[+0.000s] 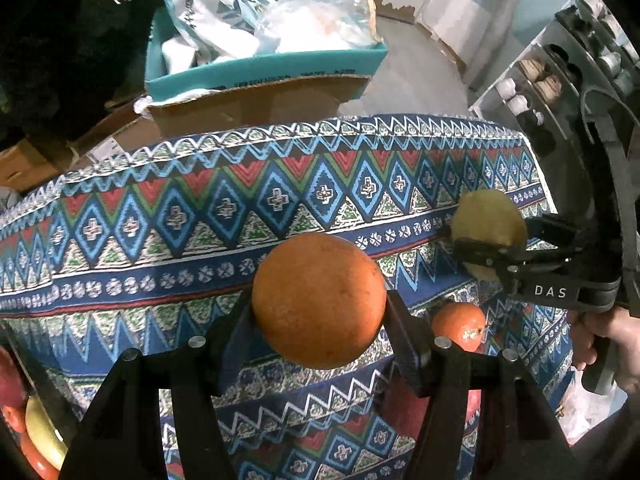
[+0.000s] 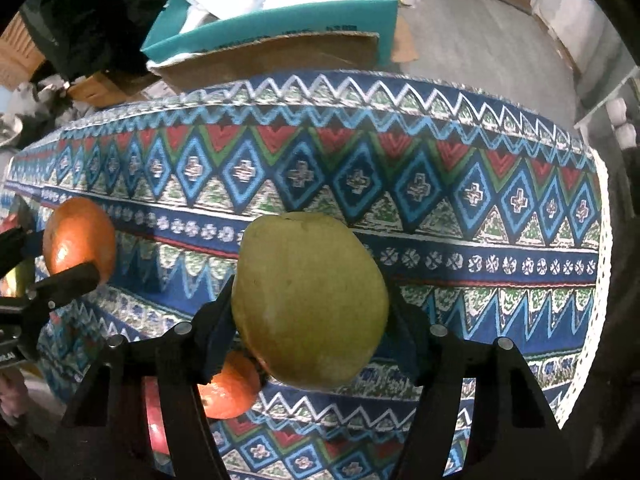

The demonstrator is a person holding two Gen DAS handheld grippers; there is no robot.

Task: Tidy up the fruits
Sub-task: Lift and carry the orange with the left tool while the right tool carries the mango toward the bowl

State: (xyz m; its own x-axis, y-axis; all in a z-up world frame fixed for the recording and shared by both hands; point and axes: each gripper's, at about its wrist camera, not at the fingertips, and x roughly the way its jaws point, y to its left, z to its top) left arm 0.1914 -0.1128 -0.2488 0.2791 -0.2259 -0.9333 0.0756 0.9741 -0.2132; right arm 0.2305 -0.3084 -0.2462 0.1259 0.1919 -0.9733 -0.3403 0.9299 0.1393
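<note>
My left gripper is shut on a large orange, held above the patterned tablecloth. It also shows in the right wrist view at the far left. My right gripper is shut on a yellow-green pear; it also shows in the left wrist view at the right. A small tangerine lies on the cloth below it, also in the right wrist view. A red apple lies partly hidden behind my left fingers.
A teal box with bags and cardboard boxes stand beyond the table's far edge. Red and yellow fruit sits at the lower left. A white shelf stands at the right.
</note>
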